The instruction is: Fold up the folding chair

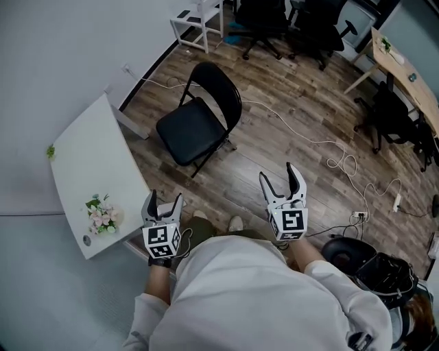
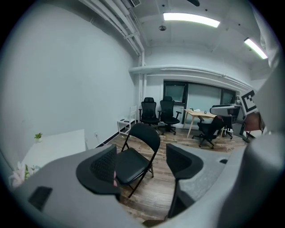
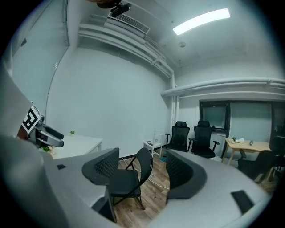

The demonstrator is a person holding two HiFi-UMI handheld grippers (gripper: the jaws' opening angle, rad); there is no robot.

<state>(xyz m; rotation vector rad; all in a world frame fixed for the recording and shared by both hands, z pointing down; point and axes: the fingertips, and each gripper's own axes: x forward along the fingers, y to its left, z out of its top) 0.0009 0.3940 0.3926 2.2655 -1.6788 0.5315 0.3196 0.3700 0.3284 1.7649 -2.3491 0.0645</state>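
Note:
The black folding chair [image 1: 199, 123] stands unfolded on the wooden floor, seat down and backrest up, some way ahead of me. My left gripper [image 1: 166, 197] is open and holds nothing, near my body and short of the chair. My right gripper [image 1: 277, 173] is also open and holds nothing, to the right of the chair and apart from it. In the left gripper view the chair [image 2: 136, 156] shows between the spread jaws of that gripper [image 2: 142, 162], well beyond them. The right gripper view shows the chair [image 3: 127, 178] from its side, far past the wide jaws of the right gripper [image 3: 141, 171].
A white table [image 1: 89, 164] with a small flower bunch [image 1: 101, 212] stands at the left by the wall. A white cable [image 1: 329, 147] snakes over the floor right of the chair. Office chairs [image 1: 274, 20], a white stool [image 1: 199, 20] and a wooden desk [image 1: 405, 75] stand farther back.

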